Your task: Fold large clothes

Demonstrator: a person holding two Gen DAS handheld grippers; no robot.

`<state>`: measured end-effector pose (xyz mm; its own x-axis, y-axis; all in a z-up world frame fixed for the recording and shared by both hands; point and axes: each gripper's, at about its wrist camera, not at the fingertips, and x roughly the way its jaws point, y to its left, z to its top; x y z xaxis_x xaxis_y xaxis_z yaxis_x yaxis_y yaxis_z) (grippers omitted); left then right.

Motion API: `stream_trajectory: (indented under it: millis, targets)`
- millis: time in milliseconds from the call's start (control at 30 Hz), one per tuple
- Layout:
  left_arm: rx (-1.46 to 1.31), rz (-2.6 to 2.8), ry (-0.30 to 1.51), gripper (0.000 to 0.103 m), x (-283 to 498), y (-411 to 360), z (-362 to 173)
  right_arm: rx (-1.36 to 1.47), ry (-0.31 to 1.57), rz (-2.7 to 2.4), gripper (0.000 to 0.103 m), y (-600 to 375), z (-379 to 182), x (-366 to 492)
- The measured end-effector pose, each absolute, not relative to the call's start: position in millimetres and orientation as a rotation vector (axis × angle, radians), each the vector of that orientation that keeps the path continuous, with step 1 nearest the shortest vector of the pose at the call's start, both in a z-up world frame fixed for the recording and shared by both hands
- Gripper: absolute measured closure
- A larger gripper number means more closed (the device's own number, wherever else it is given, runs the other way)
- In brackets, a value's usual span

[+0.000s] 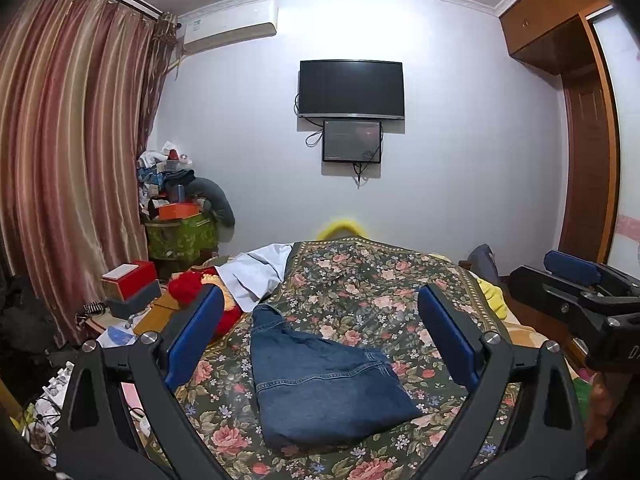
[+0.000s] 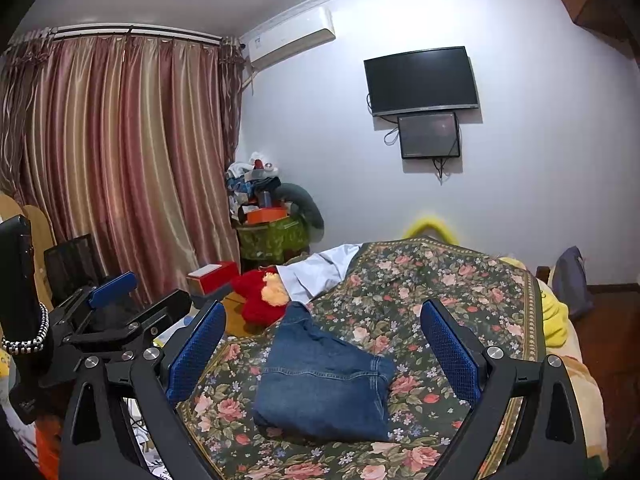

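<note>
Denim sits straight ahead of both my tools: the folded blue denim garment (image 1: 320,384) lies on the floral-patterned bedspread (image 1: 384,292), framed between my blue-padded fingers in each wrist view and touched by neither. My left gripper (image 1: 320,340) is spread wide and holds nothing; my right gripper (image 2: 324,344) is spread just as wide and is likewise empty. Both hover above the near end of the bed, side by side, the right one showing at the right edge of the left view. The bundle's thick rounded fold is the end nearest me, and a narrower part tapers away toward the far left, so I judge its long axis to run from near to far with a slight lean left. It sits a little more centred under my left tool, so I reckon that hand is marginally nearer, though the difference is small. Any further fold would call for me to reach forward and down to the near edge. Beyond the denim a pale white cloth (image 1: 260,276) and a red fluffy plush item (image 2: 260,296) lie at the far left of the bed, and a black wall-mounted television (image 1: 351,88) hangs on the far wall.
</note>
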<state>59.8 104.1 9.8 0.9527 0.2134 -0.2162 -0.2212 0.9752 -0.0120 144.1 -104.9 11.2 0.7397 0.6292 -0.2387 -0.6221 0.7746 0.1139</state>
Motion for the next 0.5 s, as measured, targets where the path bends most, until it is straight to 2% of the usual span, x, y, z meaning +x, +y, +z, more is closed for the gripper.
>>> stream_trajectory:
  millis: [500]
  targets:
    - [-0.046, 0.214, 0.214, 0.005, 60.1, 102.5, 10.1, 0.033, 0.274, 0.677, 0.006, -102.8, 13.5, 142.6]
